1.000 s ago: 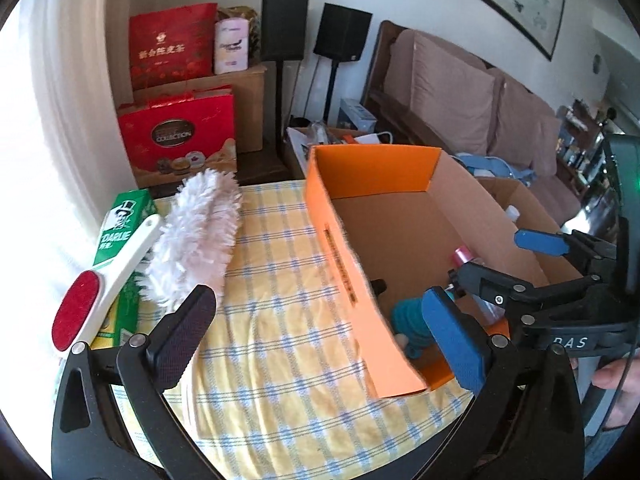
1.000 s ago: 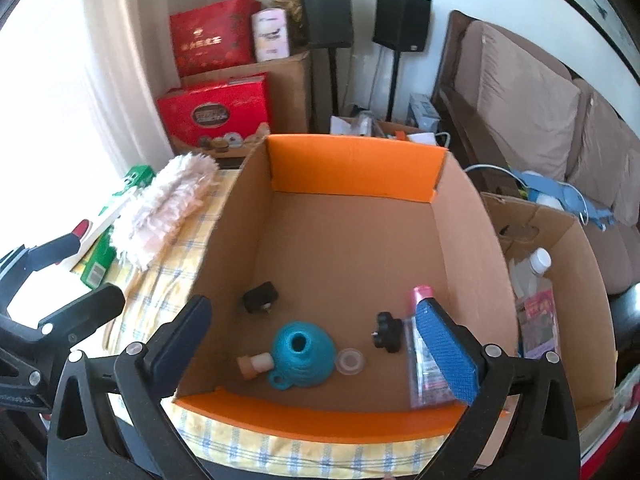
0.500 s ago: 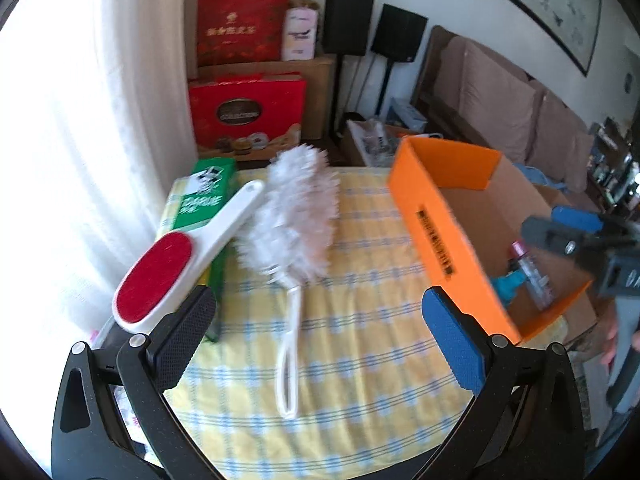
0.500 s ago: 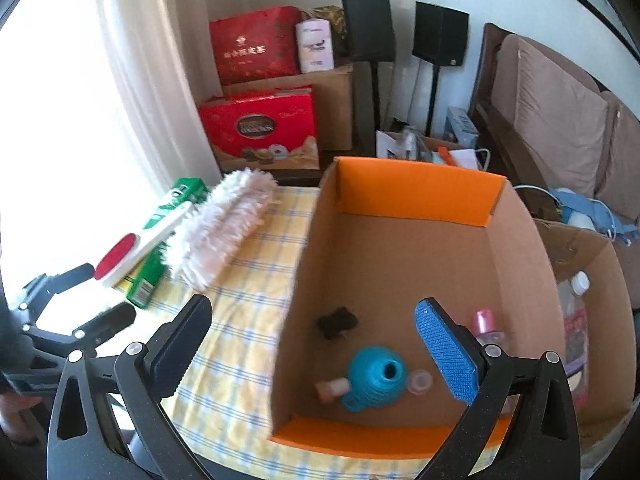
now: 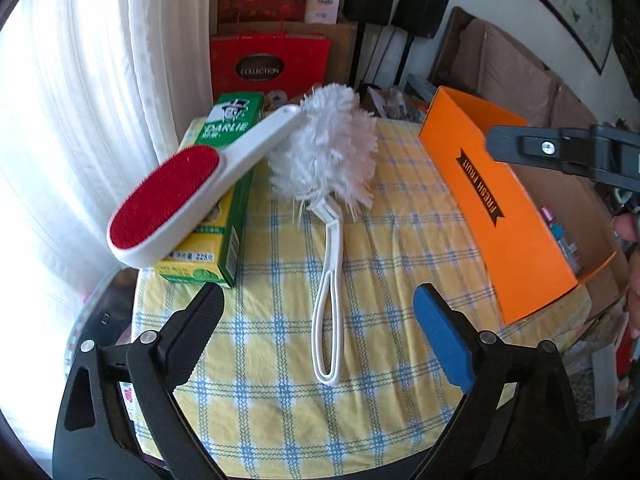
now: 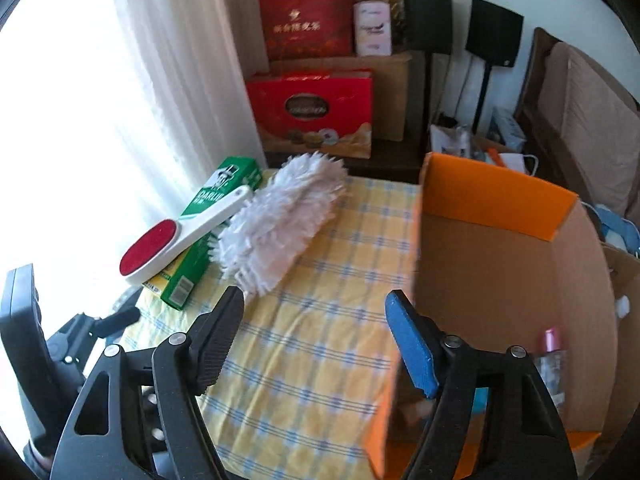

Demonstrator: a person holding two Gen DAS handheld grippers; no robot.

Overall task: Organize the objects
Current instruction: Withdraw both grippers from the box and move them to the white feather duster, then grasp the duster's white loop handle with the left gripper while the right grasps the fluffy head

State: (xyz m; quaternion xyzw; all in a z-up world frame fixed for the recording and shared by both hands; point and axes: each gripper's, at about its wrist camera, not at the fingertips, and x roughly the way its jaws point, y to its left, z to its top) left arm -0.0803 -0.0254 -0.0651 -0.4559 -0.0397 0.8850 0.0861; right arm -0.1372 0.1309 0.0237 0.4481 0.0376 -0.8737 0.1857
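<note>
A green-and-yellow cardboard toothpaste carton [image 5: 224, 184] reads "DARLIE". The orange cardboard box [image 5: 492, 216] carries "FRESH FRUIT" on a black banner. A red gift box [image 5: 269, 65] behind the table shows "COLLECTION".

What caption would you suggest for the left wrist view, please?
Open left gripper above the white duster on the checked cloth, lint brush atop a toothpaste box.

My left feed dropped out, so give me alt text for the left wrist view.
Open left gripper hovers over the white duster on a yellow checked tablecloth. A red lint brush rests on a green box left; orange box right.
</note>
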